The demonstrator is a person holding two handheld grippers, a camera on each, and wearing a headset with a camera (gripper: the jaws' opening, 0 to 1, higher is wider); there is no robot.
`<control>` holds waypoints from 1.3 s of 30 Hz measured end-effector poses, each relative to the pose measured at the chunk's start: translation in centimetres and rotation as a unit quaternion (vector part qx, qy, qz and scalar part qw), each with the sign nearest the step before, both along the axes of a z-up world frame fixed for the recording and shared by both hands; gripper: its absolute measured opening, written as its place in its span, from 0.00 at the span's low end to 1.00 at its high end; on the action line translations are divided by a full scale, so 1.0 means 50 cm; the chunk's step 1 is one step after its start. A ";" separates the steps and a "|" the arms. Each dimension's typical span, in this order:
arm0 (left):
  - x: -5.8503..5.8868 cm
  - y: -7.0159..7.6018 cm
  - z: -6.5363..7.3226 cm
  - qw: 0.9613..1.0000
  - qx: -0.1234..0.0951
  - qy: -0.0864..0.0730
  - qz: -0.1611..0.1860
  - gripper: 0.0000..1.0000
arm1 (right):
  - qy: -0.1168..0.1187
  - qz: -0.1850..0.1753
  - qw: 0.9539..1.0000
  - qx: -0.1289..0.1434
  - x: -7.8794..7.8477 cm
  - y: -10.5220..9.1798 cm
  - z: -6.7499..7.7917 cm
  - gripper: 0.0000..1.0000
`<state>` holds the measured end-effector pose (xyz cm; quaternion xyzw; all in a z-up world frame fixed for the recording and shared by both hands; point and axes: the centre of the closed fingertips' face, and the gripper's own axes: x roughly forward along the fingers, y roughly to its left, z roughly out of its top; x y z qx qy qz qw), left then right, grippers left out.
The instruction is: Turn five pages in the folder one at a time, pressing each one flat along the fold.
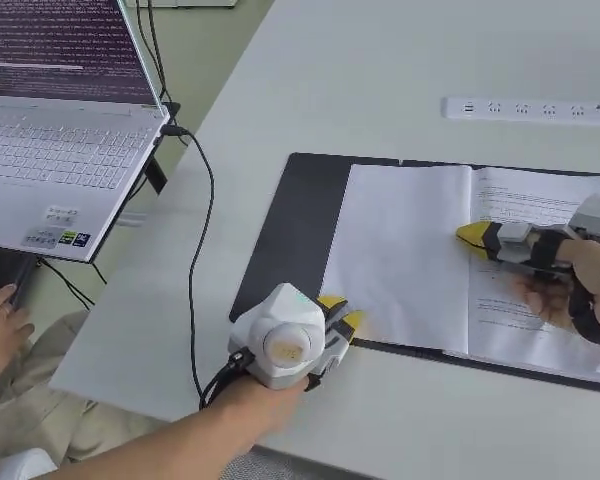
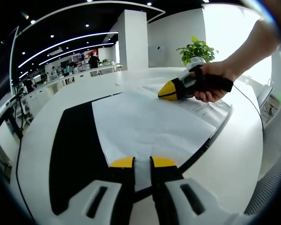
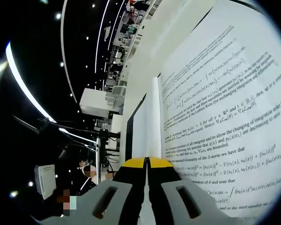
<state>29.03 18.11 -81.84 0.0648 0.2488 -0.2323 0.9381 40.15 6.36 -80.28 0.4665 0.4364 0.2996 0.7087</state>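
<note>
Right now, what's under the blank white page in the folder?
The black folder cover shows beyond the blank page at its left and near edges. Any sheets beneath are hidden by it.

Bright, even overhead light; gripper views bend strongly at edges.

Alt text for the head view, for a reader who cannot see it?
An open black folder lies on a white table, a blank page left of the fold and a printed page right of it. The right gripper, jaws shut, has its yellow tips at the fold; the left gripper sits at the folder's near edge.
</note>
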 end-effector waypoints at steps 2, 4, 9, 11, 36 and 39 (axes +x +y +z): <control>0.000 0.000 -0.001 1.000 0.001 0.000 -0.001 0.11 | 0.001 0.001 1.000 0.001 -0.007 0.001 0.000 0.00; 0.001 0.001 -0.001 1.000 0.001 0.001 -0.001 0.11 | 0.002 0.004 1.000 0.002 -0.015 0.004 0.001 0.00; 0.000 0.001 0.000 1.000 0.002 0.001 -0.001 0.11 | 0.003 0.011 1.000 0.001 -0.032 0.007 0.003 0.00; 0.000 0.001 0.000 1.000 0.003 0.002 -0.002 0.11 | 0.002 0.014 1.000 0.001 -0.037 0.008 0.003 0.00; -0.001 -0.002 -0.001 1.000 0.005 0.002 -0.002 0.11 | 0.014 0.044 0.999 0.013 -0.128 0.009 0.000 0.00; -0.001 -0.003 0.000 1.000 0.005 0.002 -0.002 0.11 | 0.016 0.047 0.999 0.015 -0.135 0.007 -0.004 0.00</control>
